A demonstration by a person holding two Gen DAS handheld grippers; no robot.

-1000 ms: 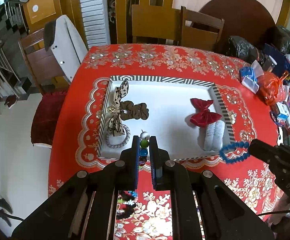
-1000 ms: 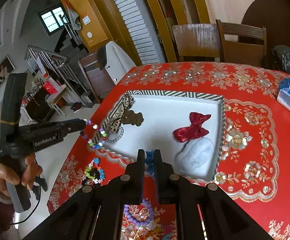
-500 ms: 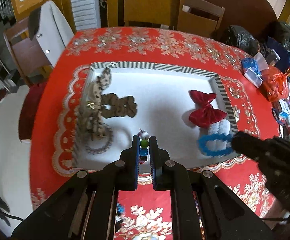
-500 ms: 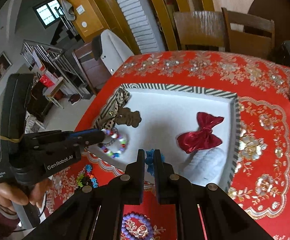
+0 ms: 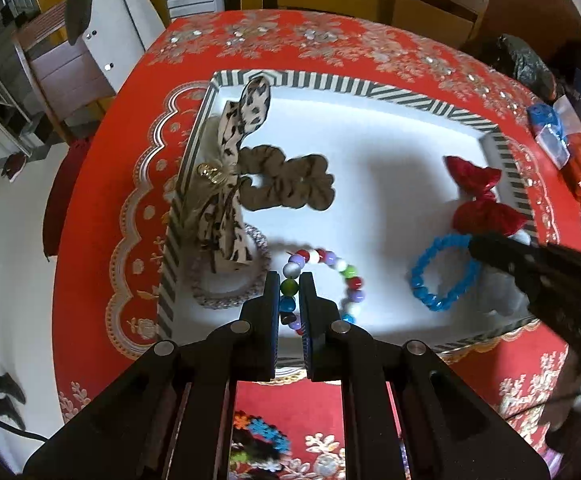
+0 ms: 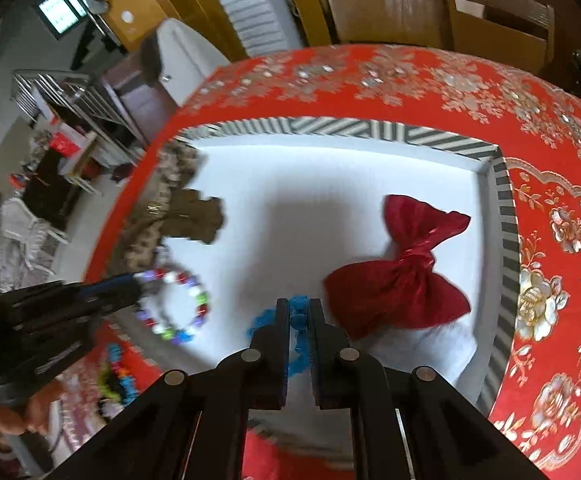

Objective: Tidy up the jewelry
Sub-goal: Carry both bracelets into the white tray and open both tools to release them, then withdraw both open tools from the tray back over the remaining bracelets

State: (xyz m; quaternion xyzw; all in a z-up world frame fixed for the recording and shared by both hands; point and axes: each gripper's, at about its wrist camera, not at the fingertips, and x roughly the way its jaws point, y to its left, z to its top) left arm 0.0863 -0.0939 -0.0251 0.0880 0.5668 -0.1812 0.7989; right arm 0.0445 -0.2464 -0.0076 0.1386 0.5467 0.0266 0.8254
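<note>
L gripper (image 5: 289, 280): fingers clamped on bead bracelet (image 5: 348, 270); its loop hangs ahead & right of the fingertips, low over the white tray (image 5: 390, 152) floor, near front edge. Leopard bow (image 5: 230, 184) & brown scrunchie (image 5: 290, 188) lie ahead-left. R gripper (image 6: 298, 312): fingers clamped on blue bracelet (image 6: 264, 322), loop trailing left of the tips, red bow (image 6: 402, 280) just ahead-right. Judgement: each hand is over its own drop spot; next is release. Contact w/ tray floor: can't tell.

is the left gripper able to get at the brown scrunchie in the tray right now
Probably not yet: the left gripper is shut on the multicoloured bead bracelet. The path itself looks free, as the brown scrunchie lies uncovered in the tray just ahead.
</note>
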